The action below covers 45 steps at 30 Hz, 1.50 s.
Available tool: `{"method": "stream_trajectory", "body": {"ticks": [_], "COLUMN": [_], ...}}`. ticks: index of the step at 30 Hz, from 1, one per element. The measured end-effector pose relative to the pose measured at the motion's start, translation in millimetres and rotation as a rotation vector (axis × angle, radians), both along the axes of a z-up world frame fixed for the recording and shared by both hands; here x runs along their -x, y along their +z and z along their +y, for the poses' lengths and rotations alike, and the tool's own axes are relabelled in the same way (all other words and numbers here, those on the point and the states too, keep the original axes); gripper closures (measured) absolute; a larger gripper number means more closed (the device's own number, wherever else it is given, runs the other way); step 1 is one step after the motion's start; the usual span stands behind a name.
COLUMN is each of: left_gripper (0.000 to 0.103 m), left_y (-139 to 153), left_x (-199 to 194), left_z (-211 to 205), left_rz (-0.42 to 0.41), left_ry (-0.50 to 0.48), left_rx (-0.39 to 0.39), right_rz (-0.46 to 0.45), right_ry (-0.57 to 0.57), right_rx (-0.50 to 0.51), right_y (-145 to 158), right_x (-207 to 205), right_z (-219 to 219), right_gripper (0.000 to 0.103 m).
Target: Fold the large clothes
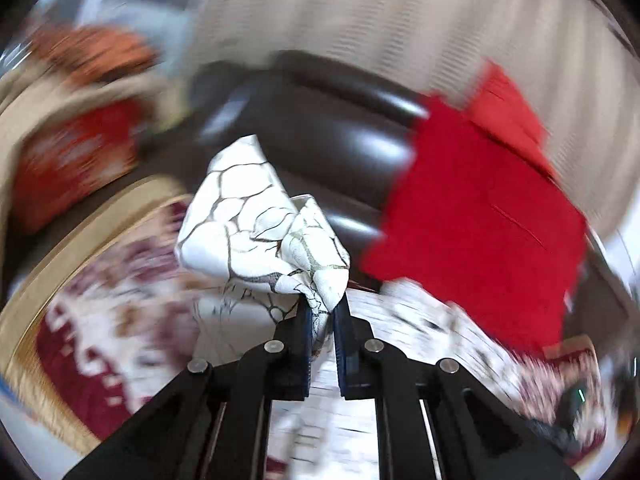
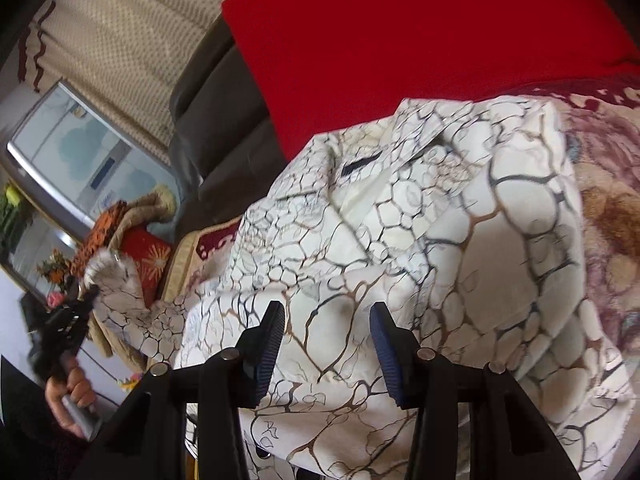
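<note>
A large white garment with a brown and black cracked pattern (image 2: 440, 220) lies spread on a blanket-covered seat. My left gripper (image 1: 322, 308) is shut on a bunched corner of this garment (image 1: 248, 216) and holds it up in the air. In the right wrist view, the left gripper (image 2: 86, 296) shows at the far left in a person's hand (image 2: 76, 392), with the cloth stretched up to it. My right gripper (image 2: 326, 316) hovers just over the middle of the garment. Its jaws stand apart and no cloth is pinched between the pads.
A red cloth (image 2: 400, 40) lies over the dark brown sofa (image 2: 216, 120) behind the garment. A maroon and cream flowered blanket (image 2: 608, 200) covers the seat. A red cushion (image 2: 148, 256) sits at the left, with a beige curtain (image 2: 120, 40) behind it.
</note>
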<state>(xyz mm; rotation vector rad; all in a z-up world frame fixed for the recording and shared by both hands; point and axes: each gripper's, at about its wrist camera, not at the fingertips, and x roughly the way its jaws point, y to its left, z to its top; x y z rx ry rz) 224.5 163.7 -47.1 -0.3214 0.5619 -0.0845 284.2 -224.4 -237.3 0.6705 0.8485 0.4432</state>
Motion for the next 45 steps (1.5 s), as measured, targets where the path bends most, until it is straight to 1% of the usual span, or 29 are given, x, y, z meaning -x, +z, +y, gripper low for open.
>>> {"method": "stream_trajectory", "body": {"ticks": [2,3,6,7,8,9,10,11,12,13,14,15,16,17,19,21,22,24,28,31,33,35,37,39,41,42,43,44,45], "left_gripper": [0.093,0.093,0.093,0.091,0.083,0.078,0.078,0.075,0.069,0.067,0.061,0.052,0.048,0.046,0.045,0.044,0.044,0.044,0.042,0.040,0.033,0.033,0.032,0.027,0.026,0.026,0.026,0.025,0.025], "left_y": [9.8,13.0,11.4,8.6,5.9,2.3,-0.5,-3.2,-7.1,-11.4,-15.4,-19.8,-24.0,-28.5,-39.6,-59.9,-67.3,-83.4,-109.4,-125.2,-129.9,-130.6,-125.5,-121.8,-119.0,-118.1,-118.5,-120.4,-124.3], "left_x": [-1.1,-1.3,-2.4,-2.0,-0.3,-1.2,-0.2,-0.1,-2.7,-6.6,-7.9,-10.2,-11.4,-9.8,-9.5,-8.4,-7.9,-1.4,9.7,19.9,28.4,36.7,43.1,40.2,37.7,36.9,36.6,36.1,34.5], "left_z": [-45.8,-79.4,-150.3,-173.7,-191.5,-207.6,-215.7,-217.3,-214.6,-207.4,-200.4,-192.6,-186.6,-180.4,-170.0,-174.0,-177.6,-184.5,-177.6,-164.0,-154.1,-146.6,-134.1,-115.3,-96.4,-88.8,-83.3,-79.2,-75.7], "left_rz": [-0.009,-0.003,0.032,0.047,0.054,0.058,0.055,0.052,0.057,0.067,0.074,0.084,0.093,0.099,0.122,0.179,0.206,0.243,0.268,0.289,0.292,0.275,0.240,0.196,0.153,0.126,0.103,0.091,0.090], "left_ry": [-0.106,-0.180,-0.353,-0.406,-0.441,-0.483,-0.501,-0.506,-0.519,-0.526,-0.519,-0.497,-0.472,-0.454,-0.434,-0.463,-0.482,-0.506,-0.520,-0.533,-0.540,-0.538,-0.518,-0.433,-0.315,-0.241,-0.167,-0.104,-0.059], "left_rx": [-0.028,-0.048,-0.093,-0.118,-0.145,-0.173,-0.190,-0.196,-0.185,-0.163,-0.142,-0.118,-0.092,-0.061,-0.005,0.033,0.033,0.018,0.019,0.070,0.092,0.076,0.074,0.097,0.102,0.069,0.020,-0.015,-0.038], "right_rz": [-0.006,-0.008,-0.013,-0.012,-0.011,-0.010,-0.009,-0.008,-0.006,-0.001,0.002,0.006,0.012,0.022,0.036,0.046,0.052,0.077,0.136,0.146,0.156,0.161,0.138,0.111,0.104,0.105,0.111,0.125,0.142], "right_ry": [-0.020,-0.028,-0.057,-0.070,-0.079,-0.091,-0.102,-0.109,-0.111,-0.106,-0.104,-0.101,-0.097,-0.092,-0.081,-0.072,-0.067,-0.052,-0.003,0.019,0.034,0.048,0.075,0.122,0.143,0.133,0.120,0.100,0.086], "right_rx": [-0.020,-0.027,-0.055,-0.068,-0.080,-0.102,-0.122,-0.143,-0.165,-0.194,-0.215,-0.239,-0.265,-0.295,-0.372,-0.421,-0.427,-0.419,-0.403,-0.378,-0.366,-0.345,-0.299,-0.244,-0.180,-0.140,-0.123,-0.112,-0.126], "right_y": [2.3,3.2,5.5,6.0,6.4,6.4,6.8,6.7,6.5,5.4,4.5,3.2,1.6,-1.0,-6.5,-9.7,-10.5,-13.8,-22.1,-23.9,-25.1,-26.0,-20.5,-13.3,-9.8,-10.2,-12.3,-15.8,-19.9], "right_x": [1.1,1.2,2.1,2.5,2.5,2.5,3.0,3.3,3.1,2.4,1.8,1.0,-0.5,-1.8,-4.2,-6.2,-6.7,-10.0,-13.6,-14.3,-14.0,-14.4,-12.2,-9.9,-5.9,-3.9,-2.9,-2.5,-2.9], "right_z": [-8.4,-11.7,-25.2,-30.8,-35.0,-41.1,-46.0,-50.3,-54.3,-58.3,-60.6,-62.8,-64.7,-66.0,-67.1,-66.0,-65.2,-59.5,-46.5,-45.8,-43.9,-41.1,-34.9,-25.3,-18.7,-15.7,-15.3,-16.3,-19.1], "right_gripper": [0.055,0.055,0.052,0.050,0.048,0.046,0.043,0.040,0.039,0.038,0.035,0.033,0.031,0.031,0.031,0.028,0.028,0.028,0.028,0.028,0.028,0.028,0.028,0.028,0.028,0.028,0.028,0.028,0.028]}}
